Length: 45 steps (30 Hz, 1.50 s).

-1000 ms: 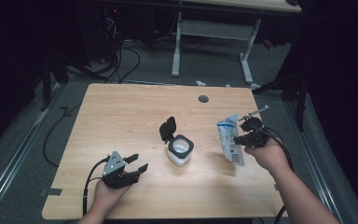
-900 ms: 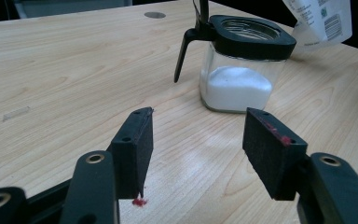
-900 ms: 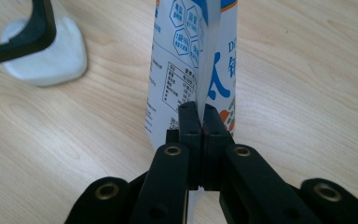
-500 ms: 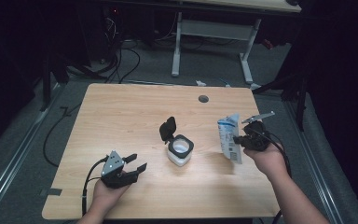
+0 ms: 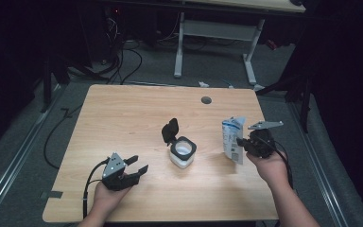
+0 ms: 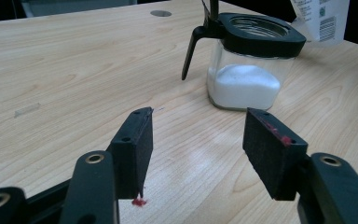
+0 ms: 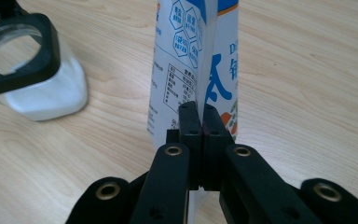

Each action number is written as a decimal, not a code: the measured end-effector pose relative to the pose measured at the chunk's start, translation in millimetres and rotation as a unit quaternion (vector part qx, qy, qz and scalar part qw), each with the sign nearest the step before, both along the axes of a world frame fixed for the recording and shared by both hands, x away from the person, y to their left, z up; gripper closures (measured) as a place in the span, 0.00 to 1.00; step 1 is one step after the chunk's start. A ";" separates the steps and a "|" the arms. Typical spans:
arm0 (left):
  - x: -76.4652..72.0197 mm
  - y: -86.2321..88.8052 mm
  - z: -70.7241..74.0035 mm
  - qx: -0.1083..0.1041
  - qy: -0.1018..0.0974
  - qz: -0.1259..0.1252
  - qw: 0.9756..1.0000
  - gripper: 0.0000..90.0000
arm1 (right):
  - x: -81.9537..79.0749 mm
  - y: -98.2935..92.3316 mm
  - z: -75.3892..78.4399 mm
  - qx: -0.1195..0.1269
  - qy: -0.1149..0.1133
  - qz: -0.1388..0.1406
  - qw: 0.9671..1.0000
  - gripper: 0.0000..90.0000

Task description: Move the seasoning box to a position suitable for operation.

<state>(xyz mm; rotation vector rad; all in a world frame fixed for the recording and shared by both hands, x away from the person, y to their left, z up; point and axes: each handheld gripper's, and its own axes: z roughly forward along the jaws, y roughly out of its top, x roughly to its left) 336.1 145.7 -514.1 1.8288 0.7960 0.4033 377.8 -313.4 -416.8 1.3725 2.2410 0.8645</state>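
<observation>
High view: a white-and-blue pouch (image 5: pixel 232 140) stands upright near the right edge of the wooden worktop (image 5: pixel 123 123), pinched by the right claw (image 5: pixel 241 142). A glass jar (image 5: pixel 183 152) with its black flip lid open sits mid-worktop, well apart from the left claw (image 5: pixel 139 167), which rests near the front edge with its jaws spread and nothing between them.

Left gripper view: the jar (image 6: pixel 248 70) holds a low layer of white granules; this claw's pads stand wide, touching nothing.

Right gripper view: the right claw (image 7: pixel 198 122) is clenched on the pouch's (image 7: pixel 193 65) folded seam, low on the bag, with the jar (image 7: pixel 25 65) just beside it. The pouch looks like thin, soft film, light and floppy, likely to sag or slip if pinched on a loose panel; the stiffer seam or a top corner seems the safer hold. The jar is rigid, breakable glass, best taken across its body.
</observation>
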 end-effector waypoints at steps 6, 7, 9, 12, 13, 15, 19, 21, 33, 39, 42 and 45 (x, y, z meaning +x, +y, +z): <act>-0.3 -1.5 -1.1 0.004 -0.001 -0.001 1.000 0.48 | -6.3 -6.1 -12.4 0.036 -0.023 -0.010 0.999 1.00; -0.1 -1.5 -1.3 0.006 0.000 -0.001 1.000 0.48 | -7.8 -6.8 -14.0 0.043 -0.030 -0.012 0.999 1.00; 0.1 -1.6 -1.7 0.008 0.000 0.000 1.000 0.48 | -11.4 -8.7 -17.4 0.057 -0.042 -0.011 0.997 1.00; -0.6 -1.4 -1.3 0.010 -0.001 0.002 1.000 0.48 | -15.8 -9.8 -20.9 0.069 -0.055 -0.014 0.996 1.00; -0.9 -1.1 -1.0 0.011 -0.003 0.004 1.000 0.47 | -16.8 -10.7 -22.4 0.072 -0.059 -0.011 0.996 1.00; -1.0 -0.6 -1.0 0.012 -0.004 0.005 1.000 0.47 | -19.0 -11.2 -25.8 0.076 -0.060 -0.013 0.995 1.00; -0.7 0.4 -1.2 0.014 -0.007 0.008 1.000 0.47 | -23.5 -10.4 -32.8 0.080 -0.076 -0.013 0.994 1.00; -1.5 0.3 -0.6 0.013 -0.014 0.007 1.000 0.48 | -25.7 -10.7 -35.9 0.083 -0.088 -0.013 0.993 1.00; -9.9 -1.1 0.3 0.024 -0.026 0.008 0.999 0.48 | -38.7 -16.2 -41.6 0.095 -0.145 -0.029 0.984 1.00; -9.7 2.5 0.3 0.028 -0.026 0.015 0.999 0.48 | -42.6 -13.1 -42.1 0.083 -0.153 -0.021 0.984 1.00; -9.3 4.5 -1.0 0.038 -0.025 0.018 0.999 0.48 | -45.0 -11.3 -43.9 0.081 -0.158 -0.020 0.984 1.00; -8.2 5.5 -3.6 0.043 -0.024 0.023 0.999 0.48 | -47.4 -12.0 -45.2 0.084 -0.159 -0.013 0.984 1.00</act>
